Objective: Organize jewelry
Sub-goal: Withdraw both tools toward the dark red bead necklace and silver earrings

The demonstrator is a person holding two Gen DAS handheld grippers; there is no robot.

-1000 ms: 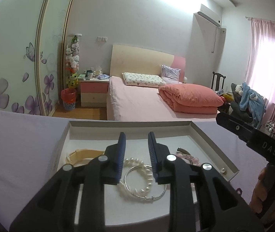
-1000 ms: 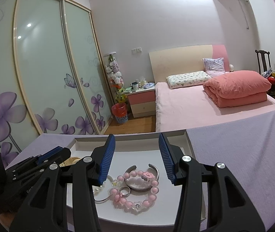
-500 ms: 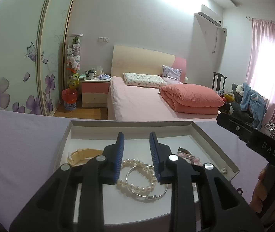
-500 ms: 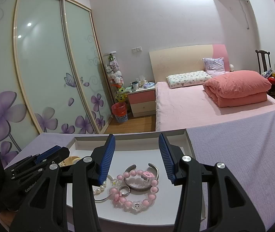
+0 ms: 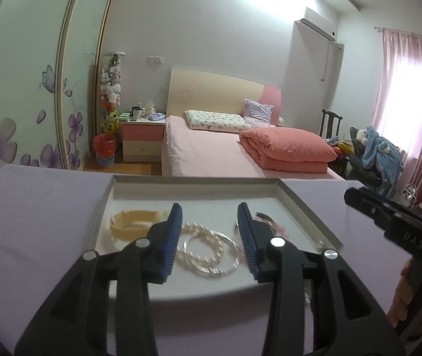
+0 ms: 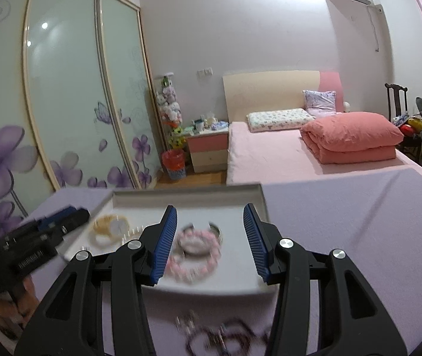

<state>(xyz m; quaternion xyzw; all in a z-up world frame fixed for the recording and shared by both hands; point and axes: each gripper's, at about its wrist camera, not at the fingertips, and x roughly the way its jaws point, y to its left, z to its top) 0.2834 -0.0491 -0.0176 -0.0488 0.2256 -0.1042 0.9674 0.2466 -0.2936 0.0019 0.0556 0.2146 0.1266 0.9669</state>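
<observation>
A lavender-covered worktop (image 5: 32, 222) carries a shallow white tray (image 5: 303, 207), sitting flat near its far edge. On the cloth in front of the tray, dark beaded jewelry (image 6: 225, 338) lies loose, blurred in the right wrist view.

Readable text: almost none.

Left wrist view: pale letters on the black body of the right claw (image 5: 356, 197), smeared, roughly three characters, not legible. Right wrist view: a white printed line on the black body of the left claw (image 6: 63, 221), motion-blurred and unreadable. No other labels, brands or numbers legible.
</observation>
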